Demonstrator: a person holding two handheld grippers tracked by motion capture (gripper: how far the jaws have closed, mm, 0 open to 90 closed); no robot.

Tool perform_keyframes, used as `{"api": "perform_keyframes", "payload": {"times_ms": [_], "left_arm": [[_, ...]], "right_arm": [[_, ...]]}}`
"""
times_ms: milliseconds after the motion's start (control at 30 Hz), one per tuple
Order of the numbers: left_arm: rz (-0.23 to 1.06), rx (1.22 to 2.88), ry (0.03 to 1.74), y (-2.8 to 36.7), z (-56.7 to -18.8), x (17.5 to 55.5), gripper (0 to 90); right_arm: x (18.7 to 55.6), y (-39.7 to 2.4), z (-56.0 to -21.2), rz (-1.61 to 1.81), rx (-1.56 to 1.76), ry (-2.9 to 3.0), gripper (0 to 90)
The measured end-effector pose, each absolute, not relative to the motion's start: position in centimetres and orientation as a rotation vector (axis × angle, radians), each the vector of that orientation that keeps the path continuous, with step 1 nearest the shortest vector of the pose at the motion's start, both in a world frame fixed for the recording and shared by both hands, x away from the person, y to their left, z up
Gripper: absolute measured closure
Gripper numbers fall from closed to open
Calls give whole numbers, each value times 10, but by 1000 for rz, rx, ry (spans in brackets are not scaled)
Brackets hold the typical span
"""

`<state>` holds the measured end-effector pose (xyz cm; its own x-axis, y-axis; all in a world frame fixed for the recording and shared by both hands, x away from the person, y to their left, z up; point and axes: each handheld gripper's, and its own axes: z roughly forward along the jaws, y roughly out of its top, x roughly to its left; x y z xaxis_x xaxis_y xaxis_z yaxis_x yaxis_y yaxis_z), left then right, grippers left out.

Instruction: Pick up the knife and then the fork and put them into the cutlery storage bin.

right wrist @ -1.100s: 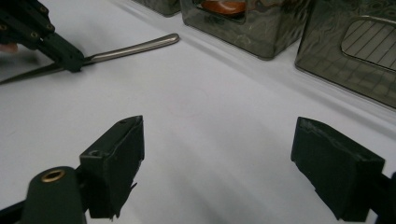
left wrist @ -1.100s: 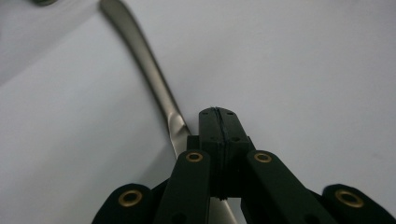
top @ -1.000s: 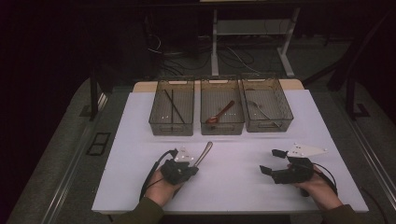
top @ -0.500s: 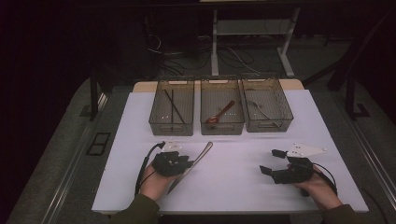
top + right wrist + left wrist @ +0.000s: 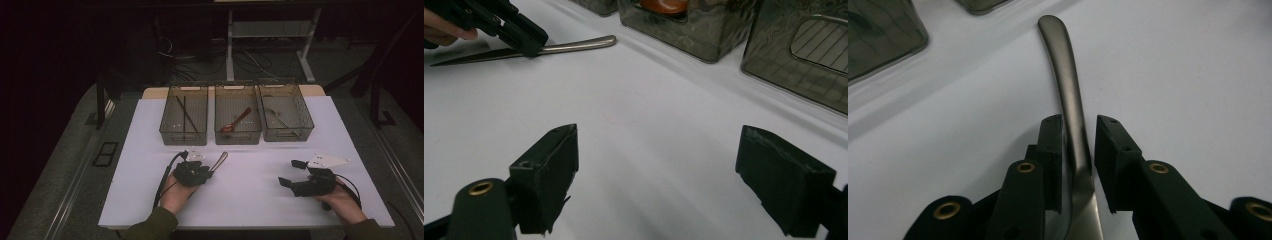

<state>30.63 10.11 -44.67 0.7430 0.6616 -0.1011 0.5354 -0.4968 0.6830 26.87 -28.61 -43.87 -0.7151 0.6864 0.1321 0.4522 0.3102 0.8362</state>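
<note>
Two black claws are at work over the white surface (image 5: 250,200). The left claw (image 5: 1078,150) sits low near the front, and its jaws stand narrow around a long grey metal knife (image 5: 1070,100). The jaws have just been closing, with the knife between them. One pad seems to touch the handle, while a thin gap shows on the other side, so the grip does not look firm yet.

The right claw (image 5: 656,180) hangs wide and holds nothing. It is well apart from the knife.

The knife lies flat on the surface, in front of three clear plastic bins (image 5: 238,120). Its long side runs from the person's left hand (image 5: 175,192) away toward the bins, a bit slanted to the right. The round handle end (image 5: 223,156) points at the bins. The sharp blade end points back toward the person, under the left claw.

What could go wrong? The handle is smooth and thin, so it may slip if the jaws lift before they press on both sides. The claw also grips near one end, so the far end may tip down and swing. Then the knife could drop, or bump a bin wall.
</note>
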Motion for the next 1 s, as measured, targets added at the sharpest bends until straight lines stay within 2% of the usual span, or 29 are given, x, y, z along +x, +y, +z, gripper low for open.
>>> {"api": "perform_keyframes", "payload": {"times_ms": [133,467,733,1000], "left_arm": [[259,2234,884,99,-447,304,773],[283,2240,852,98,-447,302,794],[250,2257,802,102,-441,303,794],[208,2271,709,102,-432,300,793]], "right_arm": [[269,-286,-439,1360,1034,2332,167],[272,-287,-441,1359,1069,2347,167],[276,-288,-440,1346,1094,2462,167],[278,-281,-436,1327,965,2609,167]]}}
